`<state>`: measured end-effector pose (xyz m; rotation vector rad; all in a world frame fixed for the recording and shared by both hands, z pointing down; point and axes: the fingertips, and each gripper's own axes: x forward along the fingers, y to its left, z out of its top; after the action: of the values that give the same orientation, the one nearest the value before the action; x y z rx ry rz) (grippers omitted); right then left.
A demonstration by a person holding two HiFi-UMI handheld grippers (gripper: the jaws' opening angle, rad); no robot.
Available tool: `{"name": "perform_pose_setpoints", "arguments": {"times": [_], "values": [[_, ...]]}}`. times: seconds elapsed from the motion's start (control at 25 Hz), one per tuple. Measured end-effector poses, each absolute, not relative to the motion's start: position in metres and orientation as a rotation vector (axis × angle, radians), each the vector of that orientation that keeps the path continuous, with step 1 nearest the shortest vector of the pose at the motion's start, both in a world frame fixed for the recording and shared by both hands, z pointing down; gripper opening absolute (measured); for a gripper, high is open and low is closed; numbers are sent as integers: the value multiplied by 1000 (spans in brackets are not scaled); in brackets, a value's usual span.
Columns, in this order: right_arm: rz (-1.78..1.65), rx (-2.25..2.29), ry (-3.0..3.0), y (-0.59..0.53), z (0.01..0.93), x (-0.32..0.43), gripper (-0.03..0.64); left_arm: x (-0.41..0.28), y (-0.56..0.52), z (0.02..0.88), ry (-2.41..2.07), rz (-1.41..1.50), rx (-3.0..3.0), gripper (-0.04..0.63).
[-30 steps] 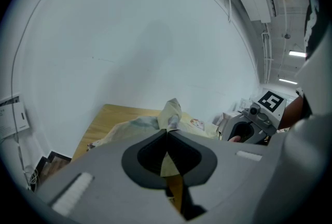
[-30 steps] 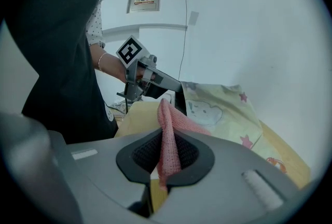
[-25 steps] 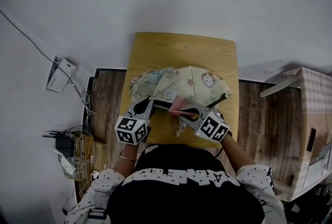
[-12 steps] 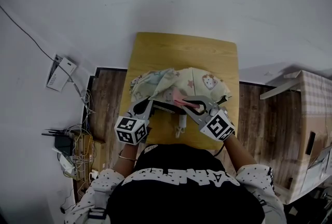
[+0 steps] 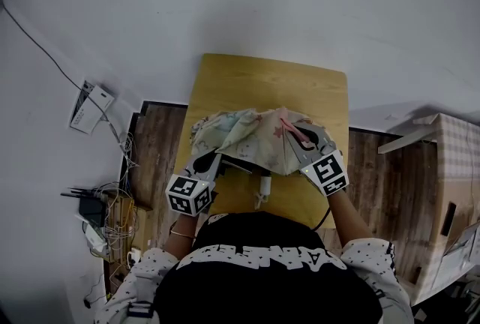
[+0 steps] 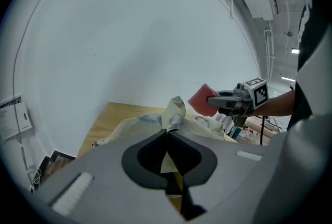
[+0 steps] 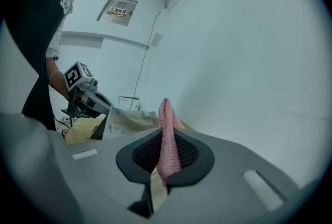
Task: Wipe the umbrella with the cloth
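The right gripper [image 5: 295, 132], in the head view, was clamped on the pink cloth [image 5: 288, 122] and held it over the top of the umbrella [image 5: 247, 141]. Whether the cloth touched the fabric I could not tell. The folded, patterned canopy lay heaped under and to the left of its tips, and the left gripper [image 5: 218, 160] pinched the canopy's near edge. The wooden table [image 5: 262, 79] lay bare beyond both tools, its right edge close beside the right one and a wall behind its far edge. In the left gripper view the jaws were shut on a fold of canopy that rose just past the tips, with the cloth ahead to the right. In the right gripper view the jaws squeezed the cloth upright between them, the canopy ahead to the left. Wiping looked under way, with most panels probably left to do. The bare tabletop beyond gave room for strokes.
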<state>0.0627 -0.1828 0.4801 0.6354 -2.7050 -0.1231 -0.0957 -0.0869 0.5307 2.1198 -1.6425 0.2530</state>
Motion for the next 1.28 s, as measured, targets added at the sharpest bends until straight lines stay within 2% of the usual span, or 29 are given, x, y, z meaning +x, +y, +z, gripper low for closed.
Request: {"name": "perform_pose_setpoints", "arguments": {"times": [0.4,1.28], "values": [[-108,730,-2595,-230,510,72,35,-106,-97,532,-1666,252,2081,2],[-88,549,-2482,-198,556,76,35,-103,-99,531,-1666,262,2086,2]]}}
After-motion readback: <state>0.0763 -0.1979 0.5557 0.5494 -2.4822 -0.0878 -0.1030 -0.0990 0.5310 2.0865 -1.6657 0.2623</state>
